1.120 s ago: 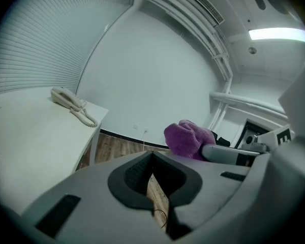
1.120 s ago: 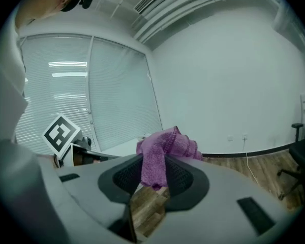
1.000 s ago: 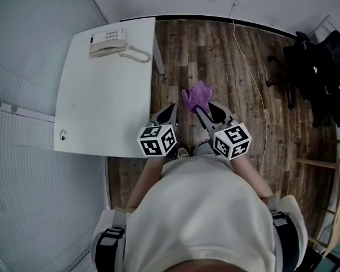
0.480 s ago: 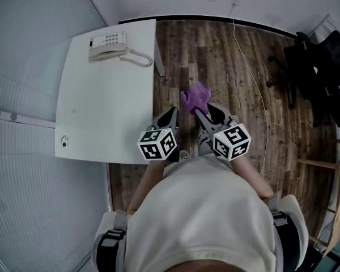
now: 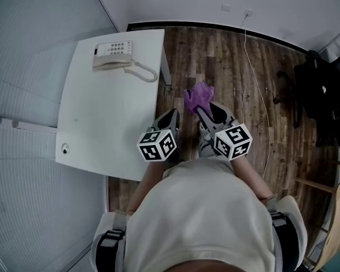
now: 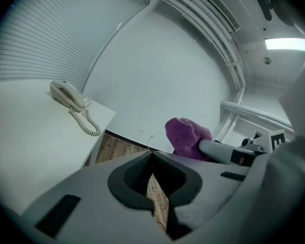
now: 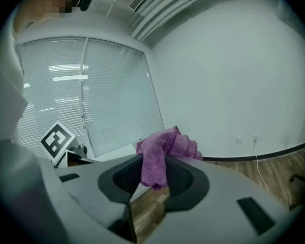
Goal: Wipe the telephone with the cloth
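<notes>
Telephone (image 5: pixel 114 57), just one, sits on the bench (image 5: pixel 102 123); right tongs (image 5: pixel 198 109) pinch one purple cloth (image 5: pixel 198 94), left tongs (image 5: pixel 173 113) closed empty.

No legible text is found. The telephone (image 5: pixel 114 58) keypad is too small to read. The marker cubes (image 5: pixel 157 145) bear only square black-and-white patterns.
</notes>
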Motion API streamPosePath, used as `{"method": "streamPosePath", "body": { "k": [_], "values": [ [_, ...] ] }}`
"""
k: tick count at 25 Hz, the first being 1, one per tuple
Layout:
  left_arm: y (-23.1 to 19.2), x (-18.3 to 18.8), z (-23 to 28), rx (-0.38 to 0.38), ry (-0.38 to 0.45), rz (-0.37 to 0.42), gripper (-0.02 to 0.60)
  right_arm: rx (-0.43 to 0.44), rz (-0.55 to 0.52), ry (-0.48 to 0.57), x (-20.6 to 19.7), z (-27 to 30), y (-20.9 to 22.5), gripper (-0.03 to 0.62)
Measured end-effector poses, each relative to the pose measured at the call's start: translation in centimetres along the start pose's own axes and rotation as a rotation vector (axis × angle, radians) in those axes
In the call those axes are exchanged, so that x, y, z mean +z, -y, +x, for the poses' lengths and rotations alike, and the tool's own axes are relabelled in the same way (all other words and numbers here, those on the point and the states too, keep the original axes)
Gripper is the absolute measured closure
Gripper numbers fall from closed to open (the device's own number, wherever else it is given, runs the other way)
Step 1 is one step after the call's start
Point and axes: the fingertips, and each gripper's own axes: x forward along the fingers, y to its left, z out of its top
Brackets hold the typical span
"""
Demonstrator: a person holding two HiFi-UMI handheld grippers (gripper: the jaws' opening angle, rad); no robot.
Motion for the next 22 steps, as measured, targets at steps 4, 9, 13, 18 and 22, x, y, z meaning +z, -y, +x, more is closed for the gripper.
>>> {"method": "streamPosePath", "body": {
  "k": [4,9,13,18,22],
  "values": [
    [-1.0,1.6,2.9,0.028,0.012,-0.007,0.56,0.022,-0.003,0.0,1.1,2.6,2.7,0.464],
    [-1.9,3.6,6.1,0.076,0.004,-0.037,0.56,0.064,0.002,-0.013,3.0,5.3,5.7,0.465],
    [-2.2,5.9,8.6,0.106,0.023,-0.053,0.56,0.093,-0.003,-0.017,5.0,7.5,8.2,0.464],
    [-2.9,8.5,11.6,0.156,0.058,-0.068,0.56,0.132,-0.009,-0.016,7.0,10.1,11.3,0.464],
    [-3.7,10.4,13.6,0.203,0.086,-0.078,0.56,0.162,-0.01,-0.016,8.3,12.3,13.8,0.464]
  ]
}}
